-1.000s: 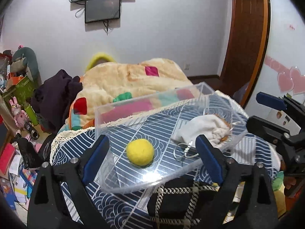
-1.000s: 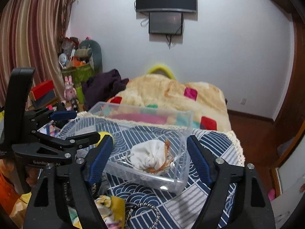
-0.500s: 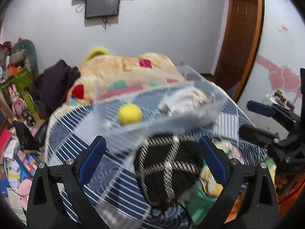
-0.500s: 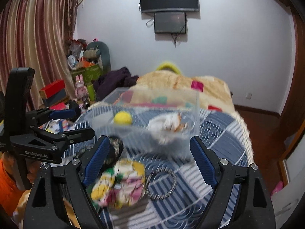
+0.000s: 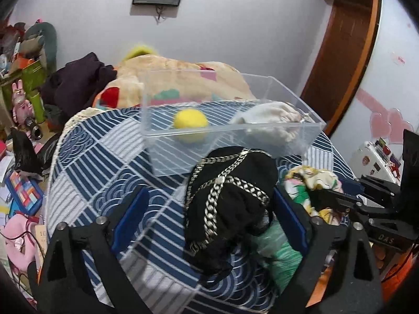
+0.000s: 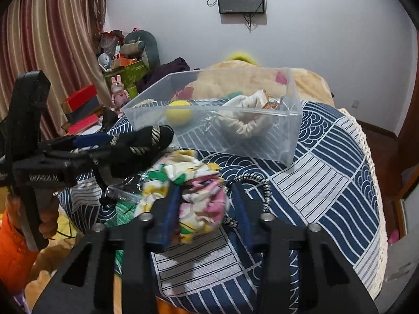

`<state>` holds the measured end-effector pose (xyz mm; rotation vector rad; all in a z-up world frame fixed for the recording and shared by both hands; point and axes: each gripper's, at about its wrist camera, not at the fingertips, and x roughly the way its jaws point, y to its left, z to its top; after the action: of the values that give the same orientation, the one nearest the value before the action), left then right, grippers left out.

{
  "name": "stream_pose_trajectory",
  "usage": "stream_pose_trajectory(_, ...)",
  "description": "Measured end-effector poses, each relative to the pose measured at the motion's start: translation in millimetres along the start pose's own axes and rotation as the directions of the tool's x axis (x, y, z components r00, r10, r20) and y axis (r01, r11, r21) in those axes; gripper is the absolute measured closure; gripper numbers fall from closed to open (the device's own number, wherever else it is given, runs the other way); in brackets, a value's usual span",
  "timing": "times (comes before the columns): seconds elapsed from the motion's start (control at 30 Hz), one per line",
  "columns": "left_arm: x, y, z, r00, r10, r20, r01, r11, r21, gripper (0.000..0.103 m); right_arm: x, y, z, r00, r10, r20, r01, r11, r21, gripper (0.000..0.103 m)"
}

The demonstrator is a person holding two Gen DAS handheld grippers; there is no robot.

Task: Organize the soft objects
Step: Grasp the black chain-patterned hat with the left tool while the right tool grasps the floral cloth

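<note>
Both grippers have dropped back from the bin (image 5: 264, 141) onto the loose things before it. Nearest that bin, the left gripper (image 5: 209, 225) stands wide open around the black pouch (image 5: 230, 198), its blue pads (image 5: 129, 217) apart from it; the right gripper (image 6: 207, 209) has narrowed onto the floral cloth (image 6: 199, 196), pads pressing both sides. Under the bin lies a blue patterned cover (image 6: 327, 172). Inside it sit a white bag (image 6: 246, 120) and a yellow ball (image 5: 189, 124).
</note>
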<state>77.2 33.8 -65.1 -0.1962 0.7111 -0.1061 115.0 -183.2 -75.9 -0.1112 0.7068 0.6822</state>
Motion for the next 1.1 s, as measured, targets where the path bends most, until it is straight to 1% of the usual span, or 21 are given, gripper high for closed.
stream_pose_trajectory(0.03,0,4,-1,1.0,0.007,-0.003,-0.007,1.0,-0.004,0.016,0,0,-1,1.0,0.003,0.0,-0.003,1.0,0.001,0.079)
stream_pose_trajectory(0.1,4,11,-3,1.0,0.009,-0.022,-0.01,1.0,-0.02,0.023,-1,1,-2,1.0,0.002,0.009,-0.002,1.0,0.004,0.082)
stream_pose_trajectory(0.17,12,16,-8,0.999,-0.001,-0.051,-0.001,0.999,-0.035,0.038,-5,3,-3,1.0,-0.005,0.023,0.005,1.0,0.001,0.085)
stream_pose_trajectory(0.2,15,18,-9,0.998,-0.004,-0.061,0.002,0.999,-0.036,0.043,-7,3,-3,1.0,-0.007,0.029,0.007,1.0,-0.001,0.086)
stream_pose_trajectory(0.27,20,18,-13,0.997,-0.001,-0.081,-0.002,1.0,-0.028,0.064,-12,3,-3,0.999,-0.01,0.041,0.01,1.0,0.001,0.086)
stream_pose_trajectory(0.3,22,18,-14,0.997,0.008,-0.082,-0.01,1.0,-0.023,0.069,-16,2,-3,0.999,-0.01,0.047,0.01,1.0,0.003,0.086)
stream_pose_trajectory(0.33,23,17,-15,0.996,0.009,-0.083,-0.011,1.0,-0.019,0.082,-18,1,-3,0.998,-0.012,0.054,0.011,1.0,0.005,0.086)
stream_pose_trajectory(0.37,24,16,-16,0.996,-0.002,-0.087,0.0,1.0,-0.022,0.088,-21,0,-3,0.998,-0.014,0.059,0.014,1.0,0.006,0.086)
stream_pose_trajectory(0.5,14,10,-17,0.999,0.016,-0.046,-0.016,1.0,0.008,0.091,-32,-4,-2,0.996,-0.027,0.089,0.025,1.0,0.017,0.086)
stream_pose_trajectory(0.67,-13,5,-9,1.0,0.001,0.011,-0.001,1.0,0.022,0.092,-46,-8,4,0.99,-0.039,0.134,0.035,0.999,0.029,0.086)
stream_pose_trajectory(0.8,-32,3,6,0.998,-0.022,0.057,0.02,1.0,0.023,0.092,-56,-9,9,0.985,-0.047,0.167,0.041,0.998,0.037,0.086)
stream_pose_trajectory(0.93,-47,-1,20,0.994,-0.022,0.107,0.018,0.999,0.035,0.092,-62,-9,20,0.978,-0.052,0.201,0.045,0.998,0.04,0.086)
stream_pose_trajectory(1.1,-51,-3,46,0.988,-0.017,0.154,0.011,0.999,0.038,0.092,-65,-10,39,0.967,-0.058,0.249,0.049,0.998,0.043,0.086)
